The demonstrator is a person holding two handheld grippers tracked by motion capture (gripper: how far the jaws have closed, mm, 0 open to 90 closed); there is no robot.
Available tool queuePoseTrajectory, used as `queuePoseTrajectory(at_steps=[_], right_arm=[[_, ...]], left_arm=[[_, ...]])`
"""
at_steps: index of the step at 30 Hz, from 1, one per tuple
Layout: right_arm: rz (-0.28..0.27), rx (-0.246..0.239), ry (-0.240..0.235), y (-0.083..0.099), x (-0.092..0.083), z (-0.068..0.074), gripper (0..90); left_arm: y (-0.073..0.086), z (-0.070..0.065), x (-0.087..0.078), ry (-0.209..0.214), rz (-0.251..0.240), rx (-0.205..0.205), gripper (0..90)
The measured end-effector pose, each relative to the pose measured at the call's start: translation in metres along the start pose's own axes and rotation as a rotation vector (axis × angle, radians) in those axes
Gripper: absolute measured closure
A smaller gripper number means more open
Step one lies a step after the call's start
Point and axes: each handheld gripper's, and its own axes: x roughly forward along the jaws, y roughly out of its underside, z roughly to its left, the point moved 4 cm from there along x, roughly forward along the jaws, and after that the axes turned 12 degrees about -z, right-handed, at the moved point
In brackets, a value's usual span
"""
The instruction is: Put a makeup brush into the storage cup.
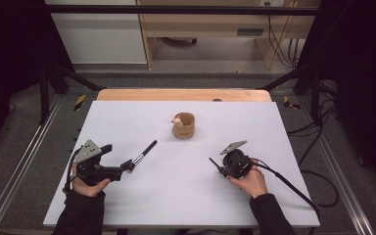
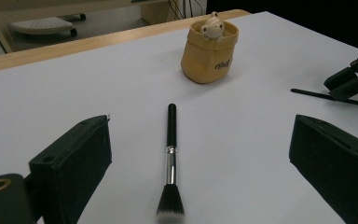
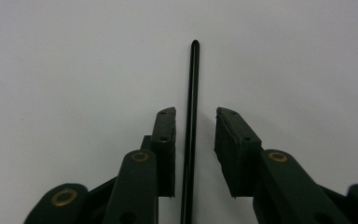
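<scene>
A makeup brush (image 2: 170, 163) with a black handle, silver ferrule and dark bristles lies on the white table (image 1: 186, 196). It rests in front of my left gripper (image 2: 200, 123), whose jaws stand wide open on either side of it without touching it; the brush (image 1: 144, 152) sits just past the gripper's tips (image 1: 127, 165). A thin black stick (image 3: 193, 79) lies flat on the table between the narrowly parted jaws of my right gripper (image 3: 196, 114); a gap shows beside the right pad. The same stick (image 1: 214, 164) pokes out left of that gripper (image 1: 223, 169).
A tan pouch-shaped holder (image 1: 183, 126) with a small pale animal figure (image 2: 213, 28) on its rim stands at the table's middle back. A wooden strip (image 1: 183, 94) edges the far side. Cables (image 1: 293, 188) trail from the right gripper over the table's right edge.
</scene>
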Motion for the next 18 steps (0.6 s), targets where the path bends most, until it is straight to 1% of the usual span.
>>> queuePoseTrajectory(at_steps=[2, 4, 10, 18], right_arm=[[0.008, 0.002, -0.006, 0.0006, 0.0009, 0.0006, 72.2], [0.009, 0.007, -0.004, 0.0008, 0.0013, 0.001, 72.6], [0.034, -0.01, -0.008, 0.0028, 0.0031, 0.001, 77.1], [0.037, 0.001, -0.021, 0.0029, 0.0033, 0.0016, 81.5]], left_arm=[[0.0, 0.0, 0.0, -0.001, -0.001, 0.0, 4.8], [0.0, -0.0001, 0.0, 0.001, 0.0, 0.0, 4.8], [0.0003, -0.0004, 0.0005, 0.003, 0.002, 0.002, 5.0], [0.0002, -0.0005, 0.0004, 0.004, 0.001, 0.0, 5.0]])
